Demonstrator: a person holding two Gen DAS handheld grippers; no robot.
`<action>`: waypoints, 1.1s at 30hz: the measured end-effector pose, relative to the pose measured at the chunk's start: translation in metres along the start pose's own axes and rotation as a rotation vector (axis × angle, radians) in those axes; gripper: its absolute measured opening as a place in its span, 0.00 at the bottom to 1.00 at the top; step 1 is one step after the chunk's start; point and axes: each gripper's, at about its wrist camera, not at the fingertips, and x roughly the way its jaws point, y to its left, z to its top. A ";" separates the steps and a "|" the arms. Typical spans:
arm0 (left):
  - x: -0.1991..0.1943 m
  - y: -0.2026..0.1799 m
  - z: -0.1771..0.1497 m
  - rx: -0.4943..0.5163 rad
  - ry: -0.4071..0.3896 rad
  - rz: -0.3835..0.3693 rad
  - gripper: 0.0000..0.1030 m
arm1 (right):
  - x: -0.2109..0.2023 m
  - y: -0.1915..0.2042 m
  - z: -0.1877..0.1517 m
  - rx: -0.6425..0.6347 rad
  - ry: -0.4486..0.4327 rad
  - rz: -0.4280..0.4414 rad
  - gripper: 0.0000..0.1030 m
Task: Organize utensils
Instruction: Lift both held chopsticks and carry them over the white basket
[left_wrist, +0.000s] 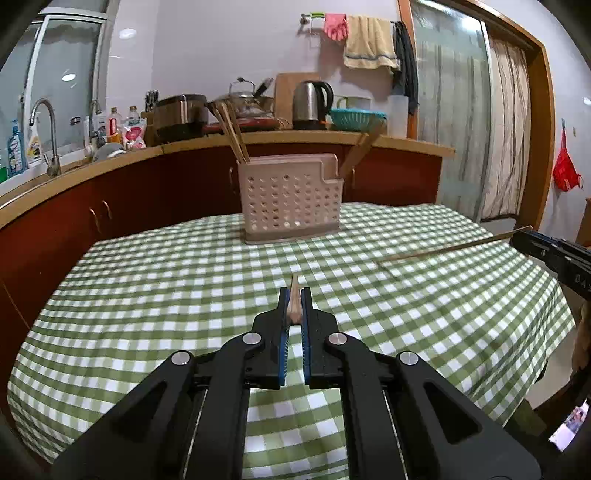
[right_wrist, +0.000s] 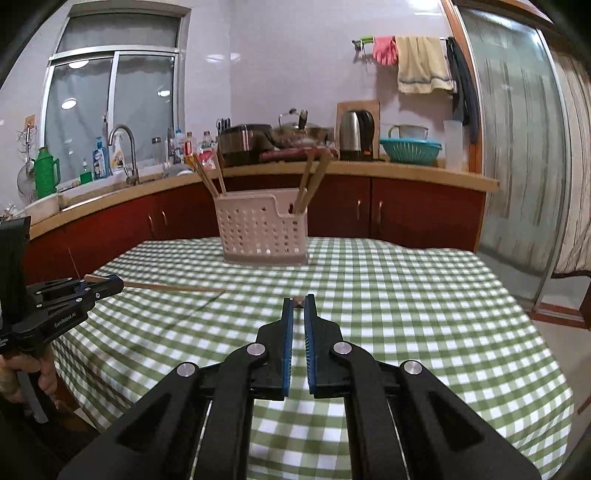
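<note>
Left gripper (left_wrist: 294, 295), left wrist view: jaws clamping a wooden chopstick (left_wrist: 295, 301) end-on, above the green checked tablecloth (left_wrist: 147, 295). Perforated utensil basket (left_wrist: 291, 199) standing at the table's far edge, chopsticks (left_wrist: 232, 133) leaning out of its compartments. Right gripper (left_wrist: 521, 236) entering at right, gripping a second chopstick (left_wrist: 443, 249).

Right gripper (right_wrist: 299, 301), right wrist view: jaws pinching a chopstick end at their tips. Left gripper (right_wrist: 118, 283) showing at left, its chopstick (right_wrist: 173, 287) pointing across the cloth (right_wrist: 406, 314). Basket (right_wrist: 264, 230) sitting beyond.

On my right wrist feed I read "GenRobot.AI" in white along the left gripper (right_wrist: 105, 286). The left wrist feed shows only "DAS", cut off, on the right gripper (left_wrist: 517, 238).
</note>
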 end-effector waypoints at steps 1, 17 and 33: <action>-0.003 0.002 0.002 -0.002 -0.007 0.004 0.06 | -0.001 0.002 0.002 -0.002 -0.007 0.003 0.07; -0.015 0.020 0.028 -0.029 -0.059 0.042 0.06 | -0.008 0.013 0.031 -0.021 -0.069 0.036 0.06; -0.009 0.029 0.058 -0.041 -0.110 0.042 0.06 | 0.003 0.017 0.058 -0.031 -0.117 0.051 0.06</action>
